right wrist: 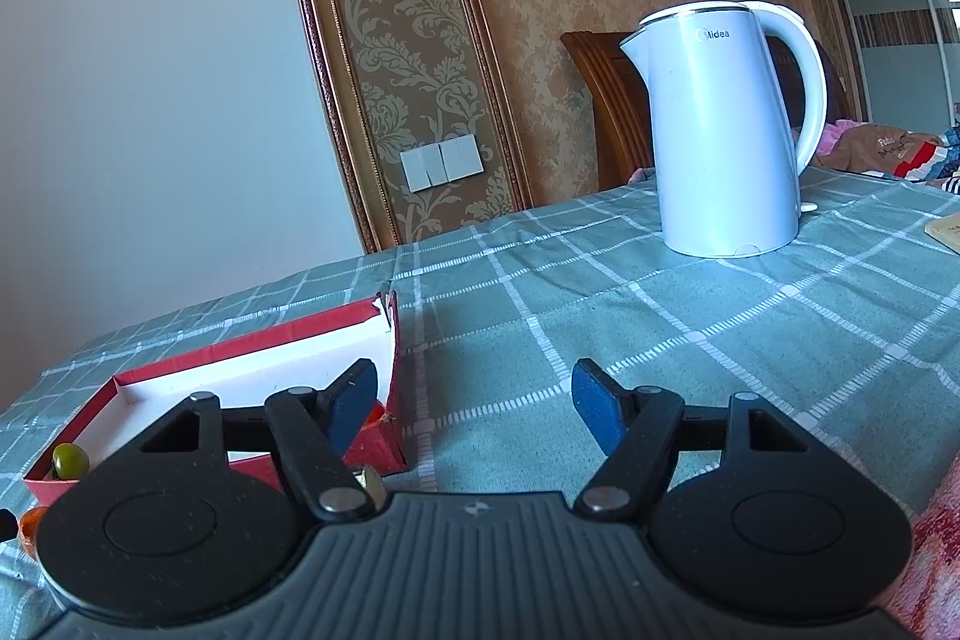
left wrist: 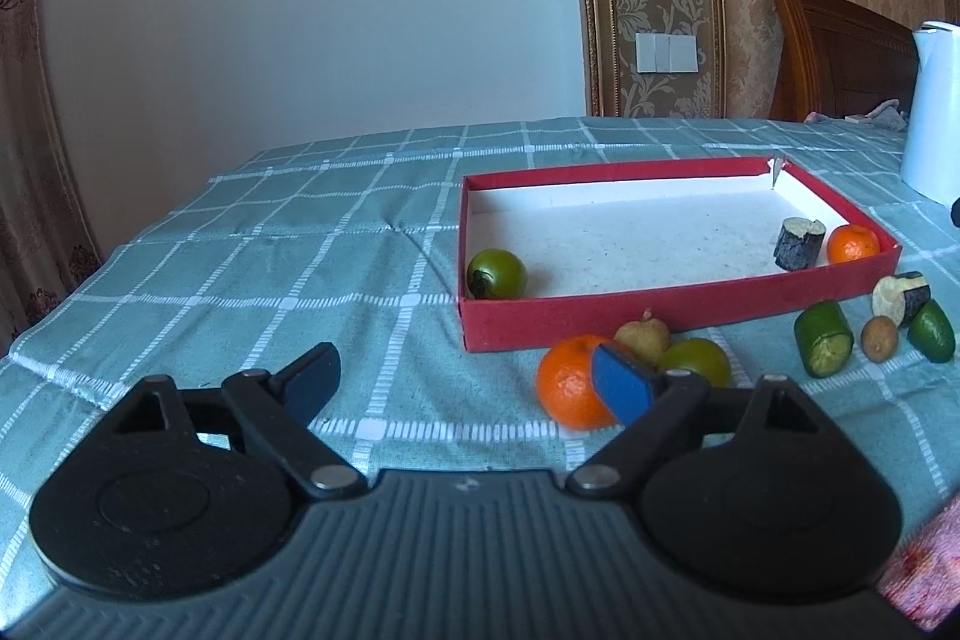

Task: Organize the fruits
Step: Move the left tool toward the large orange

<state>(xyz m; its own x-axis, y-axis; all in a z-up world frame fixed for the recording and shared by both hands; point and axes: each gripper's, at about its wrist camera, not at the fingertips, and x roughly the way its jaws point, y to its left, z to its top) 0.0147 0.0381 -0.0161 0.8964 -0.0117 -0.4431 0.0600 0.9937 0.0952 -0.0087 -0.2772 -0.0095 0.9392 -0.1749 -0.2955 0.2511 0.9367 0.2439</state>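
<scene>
Fingers spread on both my grippers, nothing held; red box holds three pieces; seven wait on the tabletop.

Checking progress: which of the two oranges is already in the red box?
The smaller orange in the red box's right corner, beside the dark chunk; the larger orange lies outside on the cloth.

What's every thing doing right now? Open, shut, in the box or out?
left gripper: open, holding nothing
right gripper: open, holding nothing
red box: open on top, no lid
green tomato: inside box
small orange: inside box
dark chunk: inside box, upright
big orange: outside, on cloth
cucumber piece: outside, on cloth
kettle: upright, lid shut
</scene>
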